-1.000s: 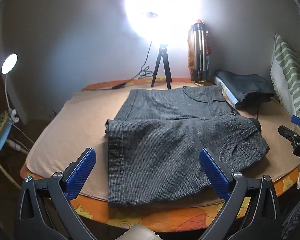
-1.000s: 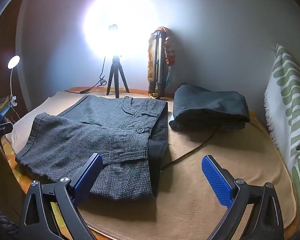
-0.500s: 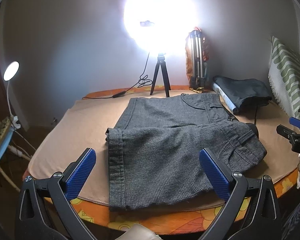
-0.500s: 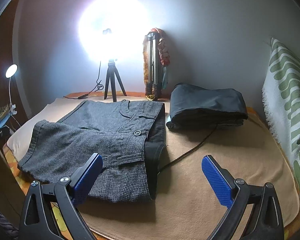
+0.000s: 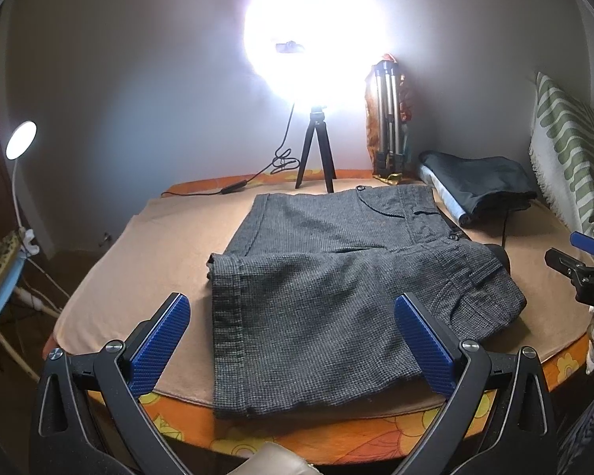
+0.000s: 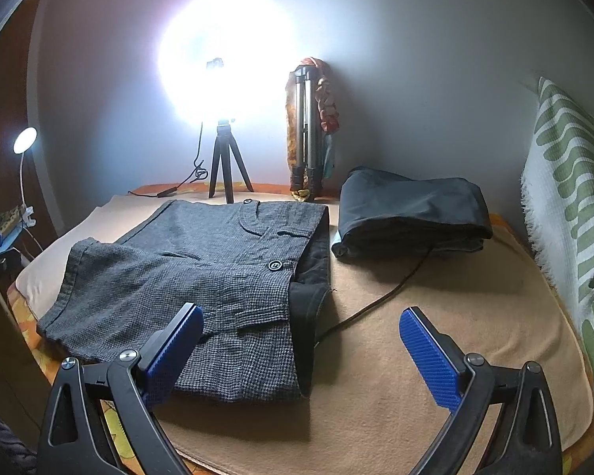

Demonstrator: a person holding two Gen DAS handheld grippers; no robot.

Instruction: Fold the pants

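Grey checked pants (image 5: 336,289) lie on the tan blanket (image 5: 146,253), with the near leg folded across the rest. They also show in the right wrist view (image 6: 202,277), waistband and black lining to the right. My left gripper (image 5: 293,336) is open and empty, held back from the table's near edge over the leg hem side. My right gripper (image 6: 301,352) is open and empty, near the waistband corner. The right gripper also shows at the right edge of the left wrist view (image 5: 582,261).
A folded dark garment (image 6: 408,213) lies at the back right with a cable (image 6: 376,301) running from under it. A ring light on a small tripod (image 5: 315,154) and a folded tripod (image 5: 388,118) stand at the back wall. A green striped cushion (image 6: 570,206) is at right. A desk lamp (image 5: 19,146) is at left.
Both grippers have drawn back and risen a little, so the pants and table look slightly farther and lower. The pants have not moved. Both grippers stay open.
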